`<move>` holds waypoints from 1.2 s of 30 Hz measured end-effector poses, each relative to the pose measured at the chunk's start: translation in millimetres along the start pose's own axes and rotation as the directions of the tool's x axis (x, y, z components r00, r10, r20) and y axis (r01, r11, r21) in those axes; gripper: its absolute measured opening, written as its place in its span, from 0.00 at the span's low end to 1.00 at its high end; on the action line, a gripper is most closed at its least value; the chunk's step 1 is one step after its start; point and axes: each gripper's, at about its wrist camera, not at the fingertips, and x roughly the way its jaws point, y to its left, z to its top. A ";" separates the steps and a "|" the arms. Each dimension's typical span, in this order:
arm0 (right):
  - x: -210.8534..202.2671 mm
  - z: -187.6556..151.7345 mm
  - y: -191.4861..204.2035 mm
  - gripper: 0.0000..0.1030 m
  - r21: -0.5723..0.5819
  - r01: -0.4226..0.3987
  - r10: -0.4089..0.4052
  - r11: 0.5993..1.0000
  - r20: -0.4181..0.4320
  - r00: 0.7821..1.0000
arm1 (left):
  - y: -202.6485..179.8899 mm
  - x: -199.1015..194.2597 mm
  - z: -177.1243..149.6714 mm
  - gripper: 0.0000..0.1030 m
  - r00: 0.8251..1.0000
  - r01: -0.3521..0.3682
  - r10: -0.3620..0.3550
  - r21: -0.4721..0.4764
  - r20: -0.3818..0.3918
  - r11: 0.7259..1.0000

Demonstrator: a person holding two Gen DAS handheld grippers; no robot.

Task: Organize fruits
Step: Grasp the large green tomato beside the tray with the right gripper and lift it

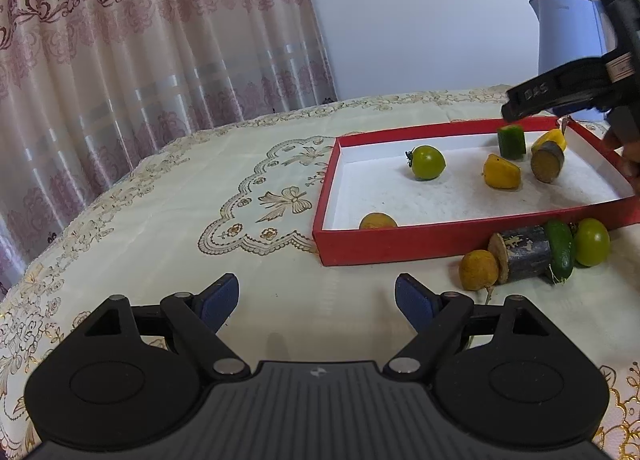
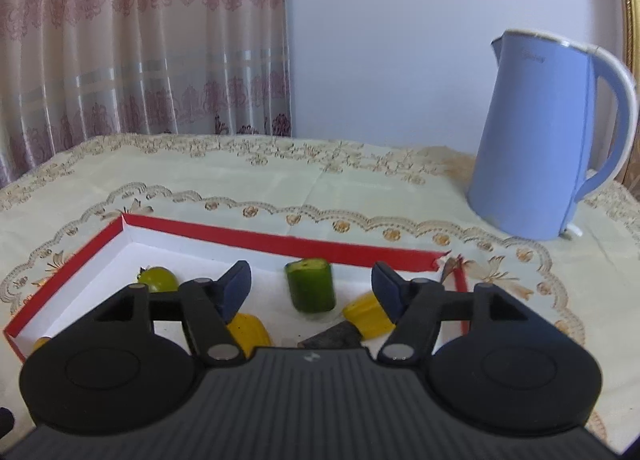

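Observation:
A red box with a white floor holds a green tomato, a cut cucumber piece, two yellow pieces, a dark round chunk and a brownish fruit. Outside its front wall lie a brown fruit, a dark cylinder, a small cucumber and a green tomato. My left gripper is open over the cloth, left of that group. My right gripper hangs open over the box; the cucumber piece shows between its fingers, untouched.
A blue kettle stands at the back right, beyond the box. A hand shows at the box's right end. An embroidered cream tablecloth covers the table, with a patterned curtain behind its far left edge.

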 end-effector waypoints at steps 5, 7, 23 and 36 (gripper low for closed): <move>-49.4 -9.8 -6.4 0.63 -0.017 -0.012 0.013 1.000 0.064 0.998 | 4.7 -3.5 -0.7 0.83 1.000 0.013 -0.013 -0.009 0.009 1.000; -72.7 -18.2 -9.3 0.62 -0.018 -0.018 0.020 1.000 0.089 0.996 | 8.4 -5.1 -1.0 0.83 0.999 0.033 -0.033 -0.016 0.015 0.999; -126.9 -91.4 25.1 0.31 -0.250 -0.065 0.067 0.966 -0.001 0.998 | 25.4 -13.5 2.8 0.83 0.992 0.112 -0.107 -0.068 0.067 0.991; -99.6 -98.0 38.3 0.31 -0.334 -0.105 0.081 0.937 -0.085 0.993 | 21.5 -11.8 0.8 0.83 0.993 0.111 -0.108 -0.058 0.053 0.992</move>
